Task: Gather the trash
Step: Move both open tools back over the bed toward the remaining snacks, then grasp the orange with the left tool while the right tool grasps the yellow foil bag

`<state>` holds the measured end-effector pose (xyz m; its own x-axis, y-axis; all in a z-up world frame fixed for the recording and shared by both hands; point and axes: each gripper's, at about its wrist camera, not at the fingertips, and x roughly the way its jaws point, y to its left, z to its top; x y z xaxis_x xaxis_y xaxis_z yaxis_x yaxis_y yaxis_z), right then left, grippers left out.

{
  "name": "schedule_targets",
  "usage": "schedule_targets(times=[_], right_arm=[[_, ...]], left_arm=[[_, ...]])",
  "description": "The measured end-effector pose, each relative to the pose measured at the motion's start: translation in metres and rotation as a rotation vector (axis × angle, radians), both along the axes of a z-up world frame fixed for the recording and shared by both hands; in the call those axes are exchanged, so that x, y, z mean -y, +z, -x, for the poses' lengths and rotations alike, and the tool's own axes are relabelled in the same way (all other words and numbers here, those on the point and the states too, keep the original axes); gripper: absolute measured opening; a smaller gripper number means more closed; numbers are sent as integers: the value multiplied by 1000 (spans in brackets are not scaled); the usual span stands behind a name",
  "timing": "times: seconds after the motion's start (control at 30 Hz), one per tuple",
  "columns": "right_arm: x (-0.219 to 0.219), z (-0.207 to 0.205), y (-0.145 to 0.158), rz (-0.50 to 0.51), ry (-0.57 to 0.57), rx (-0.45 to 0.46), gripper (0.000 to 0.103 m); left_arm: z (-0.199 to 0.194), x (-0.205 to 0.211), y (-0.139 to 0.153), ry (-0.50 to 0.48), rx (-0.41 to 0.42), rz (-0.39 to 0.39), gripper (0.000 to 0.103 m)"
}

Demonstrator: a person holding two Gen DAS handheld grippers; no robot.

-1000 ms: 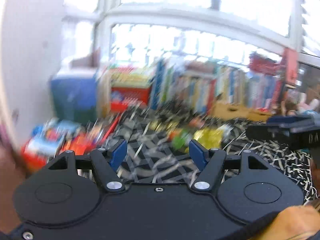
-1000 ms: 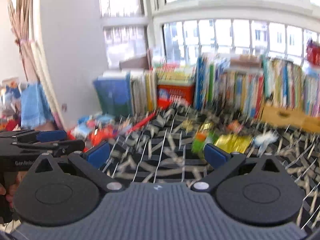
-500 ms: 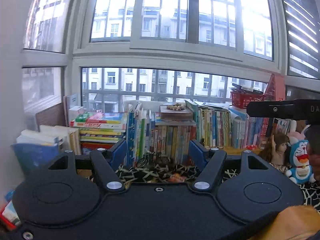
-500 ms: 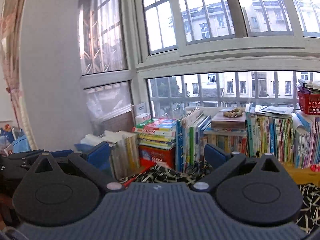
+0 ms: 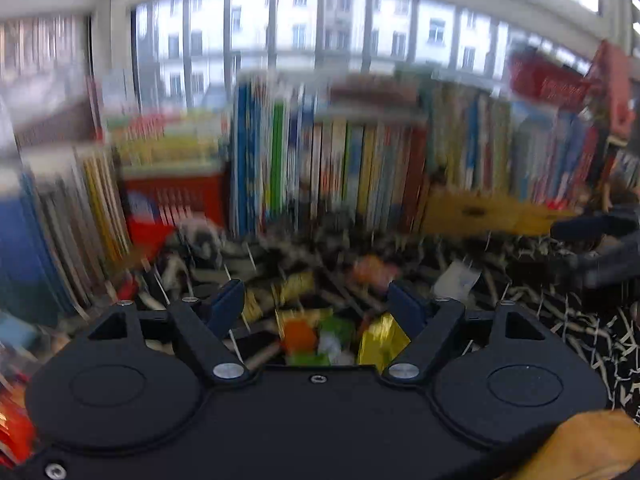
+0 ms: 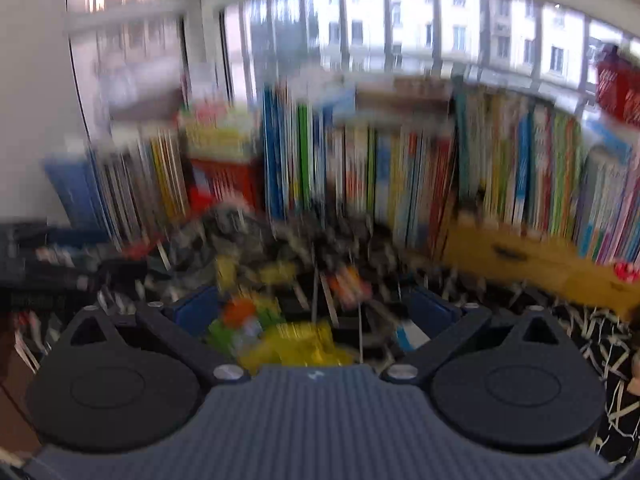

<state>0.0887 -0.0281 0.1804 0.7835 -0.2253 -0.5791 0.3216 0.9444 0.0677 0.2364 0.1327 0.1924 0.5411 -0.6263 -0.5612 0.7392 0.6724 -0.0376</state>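
Observation:
Both views are blurred by motion. Several wrappers lie on a black-and-white patterned cloth (image 5: 568, 320): a gold foil wrapper (image 5: 380, 340), an orange-and-green packet (image 5: 308, 338), a white scrap (image 5: 456, 280). My left gripper (image 5: 316, 304) hangs above them with nothing between its blue pads, its jaws opening. In the right wrist view the gold foil wrapper (image 6: 296, 346) and the orange-and-green packet (image 6: 240, 320) lie below my right gripper (image 6: 316, 312), which stands open and empty. The other gripper shows at each view's edge.
A long row of upright books (image 5: 360, 160) lines the back under the window. A red box (image 5: 176, 204) and a yellow box (image 5: 480, 212) stand at the foot of the books. More books and coloured packets (image 5: 12, 432) lie at the left.
Half a second ago both views looked level at the window and books; both now tilt down and closer, with the wrappers between the fingers. The left jaws stand wider.

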Motion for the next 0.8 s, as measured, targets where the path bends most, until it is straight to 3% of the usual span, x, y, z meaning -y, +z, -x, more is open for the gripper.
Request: schedule_targets(times=[0.13,0.3,0.4,0.47,0.6,0.73,0.8], right_arm=[[2,-16,-66,-76,37,-102,103],[13,-25,-131,-252,-34,-184,103],[20,-21,-149,-343,-60,-160,103],[22,-21,-154,-382,-58,-149,101],[18,-28,-158,-356,-8,-144,99],[16,-37,-163,-361,-4,-161,95],[15,-42,-168,-355,-18,-154,84]], left_arm=[[-32,25,-57,17,-84,-74,76],[-71,53,-110,77,-134,-141,74],[-95,67,-132,107,-173,-147,71],[-106,80,-147,162,-159,-244,56],[-112,85,-157,125,-215,-205,57],[-102,99,-163,91,-145,-273,57],[-96,103,-164,93,-117,-286,41]])
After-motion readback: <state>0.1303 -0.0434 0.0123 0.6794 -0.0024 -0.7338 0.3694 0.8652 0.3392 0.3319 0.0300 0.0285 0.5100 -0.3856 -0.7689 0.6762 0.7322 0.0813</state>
